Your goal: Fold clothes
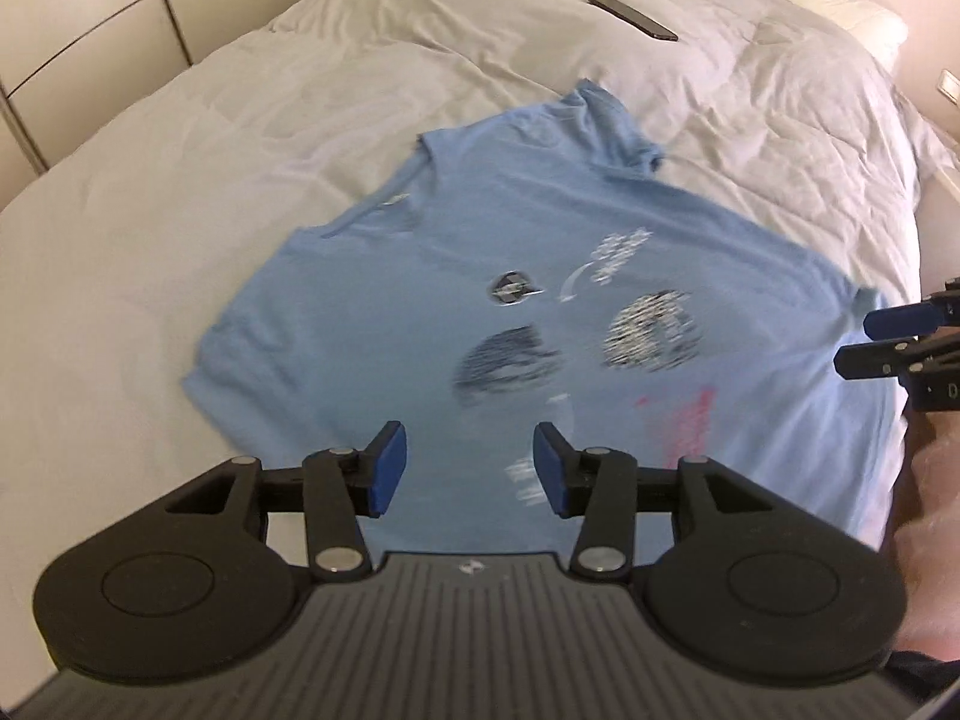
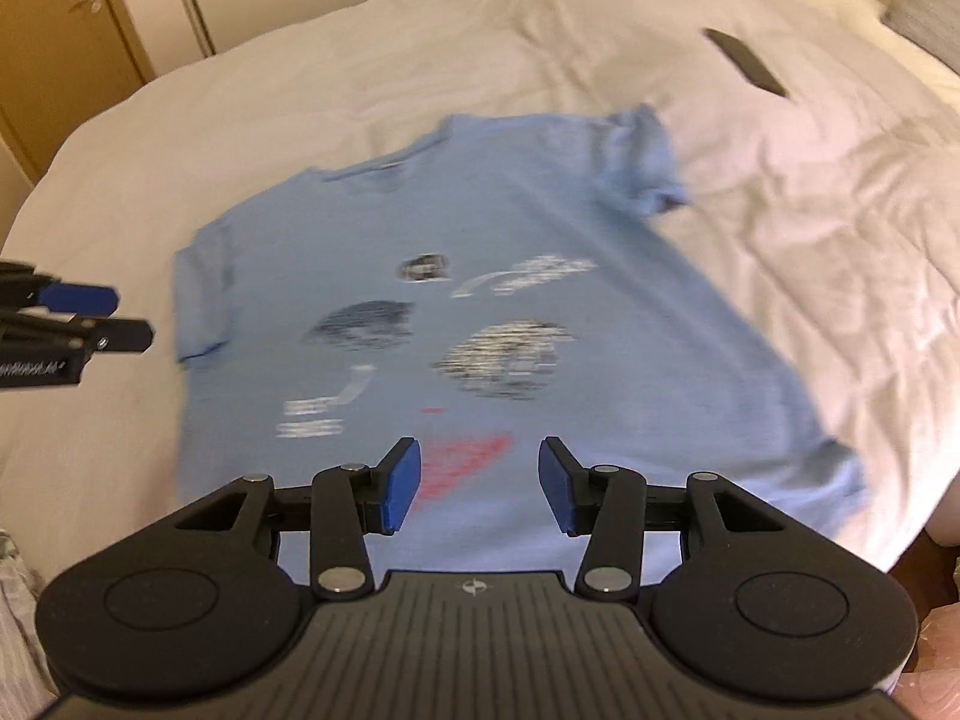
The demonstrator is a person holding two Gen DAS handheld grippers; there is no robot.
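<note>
Your left gripper (image 1: pixel 470 468) and right gripper (image 2: pixel 478 485) both hover above the light blue T-shirt (image 1: pixel 540 312), fingers spread, nothing between the blue pads; the shirt lies flat, print up, on the pale duvet (image 1: pixel 180 180); a dark slab, perhaps a phone (image 1: pixel 632 18), rests beyond its collar; the print is blurred.
</note>
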